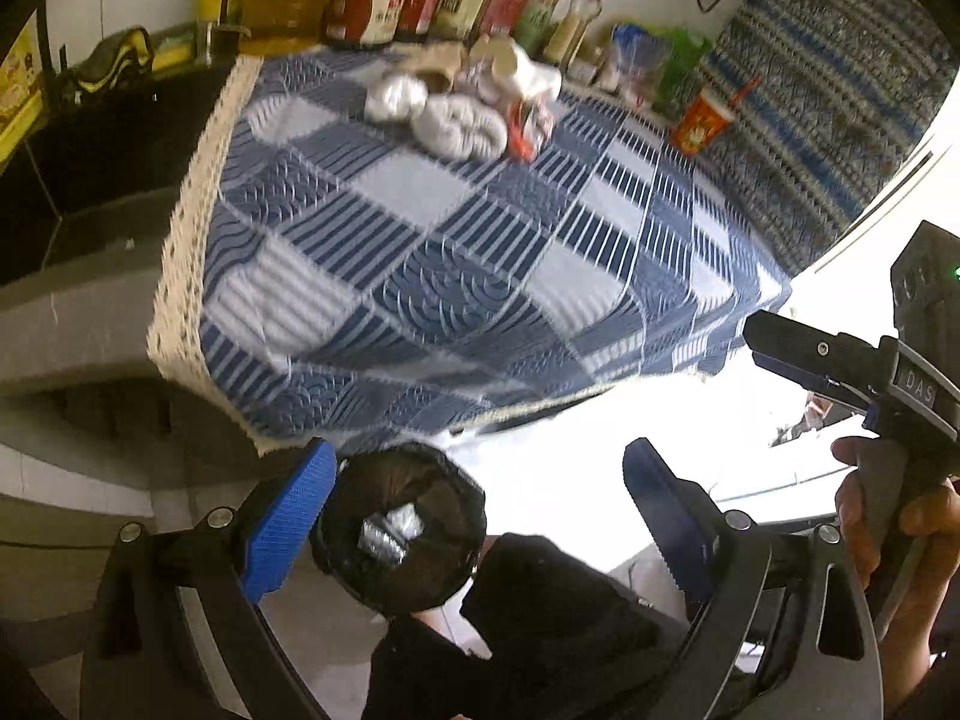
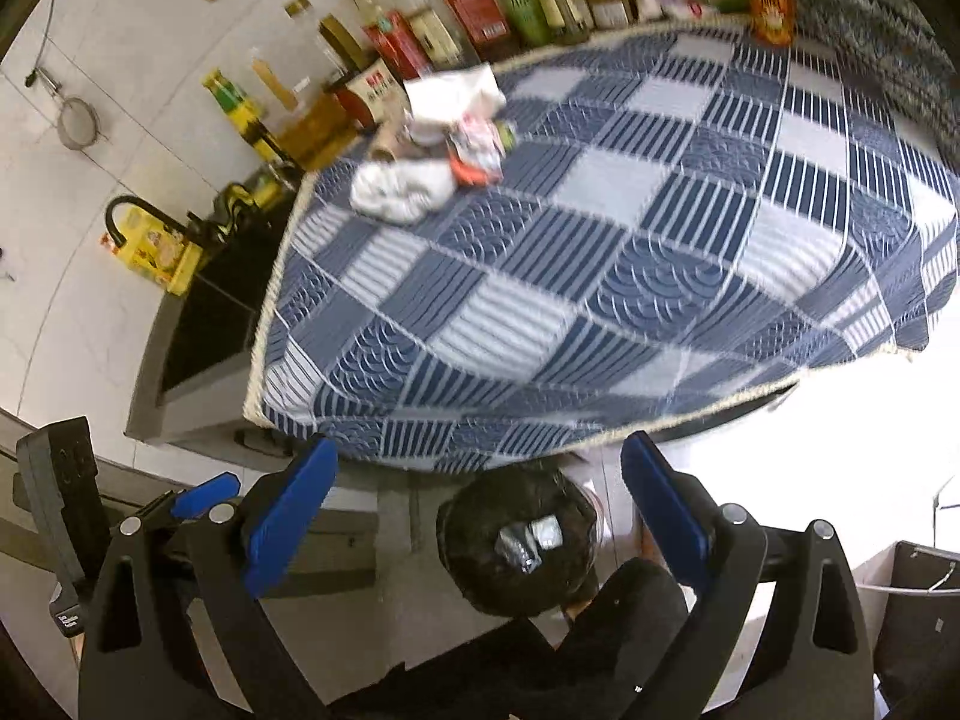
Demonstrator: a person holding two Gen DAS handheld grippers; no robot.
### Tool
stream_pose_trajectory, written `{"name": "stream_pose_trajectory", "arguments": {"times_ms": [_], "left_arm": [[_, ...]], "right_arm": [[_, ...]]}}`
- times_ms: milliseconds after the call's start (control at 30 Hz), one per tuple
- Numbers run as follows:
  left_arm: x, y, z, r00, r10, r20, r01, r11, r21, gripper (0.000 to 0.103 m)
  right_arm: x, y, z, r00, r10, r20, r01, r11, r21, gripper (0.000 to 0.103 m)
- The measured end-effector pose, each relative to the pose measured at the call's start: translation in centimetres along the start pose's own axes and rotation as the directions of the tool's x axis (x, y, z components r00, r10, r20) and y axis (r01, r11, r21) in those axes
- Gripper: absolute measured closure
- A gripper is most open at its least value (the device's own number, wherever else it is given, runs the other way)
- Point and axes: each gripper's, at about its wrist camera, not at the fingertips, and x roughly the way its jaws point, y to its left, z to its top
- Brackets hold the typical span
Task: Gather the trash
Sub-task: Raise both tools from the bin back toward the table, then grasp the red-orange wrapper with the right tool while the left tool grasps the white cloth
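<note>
While both views blur with motion, labels on bottles (image 2: 384,30) unreadable; trash pile (image 1: 462,102) on cloth (image 1: 456,252) reads only as white crumpled wads plus a red-and-white wrapper, individual pieces hard to separate. Pile lying far ahead of both sets of fingers, near the far edge of cloth, just before the bottle row. Orange cup (image 1: 699,123) beyond the right finger line in left view, detail soft. Floor to the right of cloth blown out white, nothing legible there.

Bin (image 1: 399,531) lined with black bag, seen from above; silvery crumpled bits at its bottom, kind not discernible. In left view, bin just inside the left finger (image 1: 291,519), partly cut by it. In right view, bin (image 2: 519,540) between the two fingers, nearer the right one, lower rim hidden by a dark-clothed leg (image 2: 624,612).

Left gripper (image 1: 480,516): fingers spread wide, nothing between the pads, no contact with bin. Angled steeply downward over cloth edge and bin.

Right gripper (image 2: 480,510): fingers likewise wide apart, nothing gripped. Same steep downward tilt. Seen also in left view at the right margin, body cut off by frame, hand (image 1: 900,534) wrapped round its handle. Left gripper's tip shows at lower left of right view, mostly out of frame.

Sink (image 2: 204,312) left of cloth, dark, interior not readable.
</note>
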Motion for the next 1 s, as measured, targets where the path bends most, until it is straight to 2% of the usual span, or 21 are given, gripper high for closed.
{"name": "stream_pose_trajectory", "arguments": {"times_ms": [200, 333, 400, 500, 1000], "left_arm": [[-1.1, -0.9, 2.8, 0.998, -0.002, 0.067, 0.001, 1.000, 0.012, 0.009], [-1.0, -1.5, 5.0, 0.996, 0.009, 0.088, -0.011, 1.000, 0.025, 0.009], [-0.7, -1.6, 6.3, 0.994, 0.039, 0.099, -0.042, 0.999, 0.029, 0.011], [-0.1, -1.5, 8.3, 0.993, 0.044, 0.107, -0.045, 0.999, 0.013, 0.011], [6.6, -1.0, 16.8, 0.995, 0.099, 0.021, -0.097, 0.994, -0.056, 0.011]], "right_arm": [[-1.5, 0.8, 2.0, 0.997, 0.022, 0.078, -0.020, 0.999, -0.030, 0.008], [-1.5, 0.4, 3.6, 0.995, 0.052, 0.081, -0.051, 0.999, -0.016, 0.008], [-1.3, 0.5, 4.4, 0.996, 0.039, 0.077, -0.036, 0.999, -0.032, 0.008], [-0.5, 0.2, 6.1, 0.996, 0.051, 0.070, -0.048, 0.998, -0.043, 0.008], [6.4, -2.3, 15.5, 0.987, 0.162, -0.001, -0.162, 0.986, -0.045, 0.009]]}}
